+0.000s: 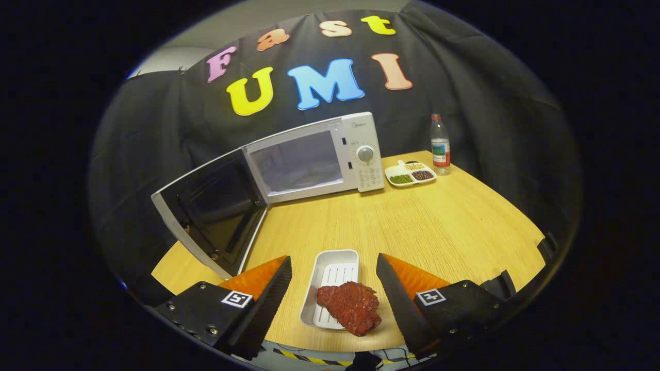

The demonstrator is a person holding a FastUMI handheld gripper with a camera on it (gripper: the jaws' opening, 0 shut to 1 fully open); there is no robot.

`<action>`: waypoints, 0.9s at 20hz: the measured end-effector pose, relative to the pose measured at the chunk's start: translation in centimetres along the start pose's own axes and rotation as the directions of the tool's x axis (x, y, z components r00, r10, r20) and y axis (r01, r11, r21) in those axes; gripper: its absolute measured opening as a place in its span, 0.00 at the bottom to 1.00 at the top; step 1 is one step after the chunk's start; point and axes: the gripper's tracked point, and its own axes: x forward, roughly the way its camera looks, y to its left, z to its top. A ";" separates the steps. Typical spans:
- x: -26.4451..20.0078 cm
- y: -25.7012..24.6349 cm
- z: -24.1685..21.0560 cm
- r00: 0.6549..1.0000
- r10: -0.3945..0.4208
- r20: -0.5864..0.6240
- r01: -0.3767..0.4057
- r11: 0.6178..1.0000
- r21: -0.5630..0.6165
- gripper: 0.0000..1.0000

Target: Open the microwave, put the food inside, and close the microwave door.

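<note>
While the gripper point(334, 301) is held with its fingers spread apart and gripping nothing, a white ridged rectangular plastic tray point(334, 273) is seen between them on the light wooden table point(438, 221). A reddish-brown slab of meat point(351, 307) lies on the tray's near end, overhanging its edge. Beyond the tray, the white microwave point(317, 159) stands with its door point(214, 211) swung wide open. Beside the microwave, a white divided dish point(410, 174) and a clear plastic bottle point(440, 144) are set.

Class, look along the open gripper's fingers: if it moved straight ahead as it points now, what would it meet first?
Probably the meat on the white tray, which lies between the open gripper's fingers; depth is uncertain.
</note>
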 end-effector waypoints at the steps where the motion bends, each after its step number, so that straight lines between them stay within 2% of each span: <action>1: 0.3 -0.6 -0.8 1.000 -0.013 -0.017 0.013 1.000 0.026 1.00; 5: 1.1 -1.9 -4.3 0.994 -0.027 -0.106 0.040 0.992 0.117 0.99; 6: 1.3 -2.1 -4.9 0.992 -0.021 -0.127 0.039 0.989 0.140 0.97; 7: 1.4 -2.0 -5.5 0.989 -0.019 -0.145 0.043 0.985 0.166 0.91; 8: 1.5 -2.1 -5.9 0.987 -0.012 -0.161 0.043 0.981 0.191 0.78; 9: 1.8 -2.0 -6.2 0.985 -0.009 -0.171 0.046 0.976 0.214 0.75; 11: 1.7 -1.9 -6.0 0.985 -0.012 -0.170 0.052 0.970 0.237 0.55; 12: 2.1 -1.7 -6.2 0.984 -0.003 -0.176 0.045 0.971 0.234 0.41; 14: 0.8 -0.5 -5.7 0.985 0.038 -0.166 0.001 0.974 0.226 0.41; 15: 1.0 -0.5 -5.3 0.987 0.026 -0.162 0.008 0.978 0.208 0.28; 17: 1.2 0.0 -5.4 0.985 0.033 -0.169 -0.008 0.990 0.144 0.27; 18: 0.7 0.7 -4.7 0.988 0.054 -0.145 -0.032 0.988 0.152 0.20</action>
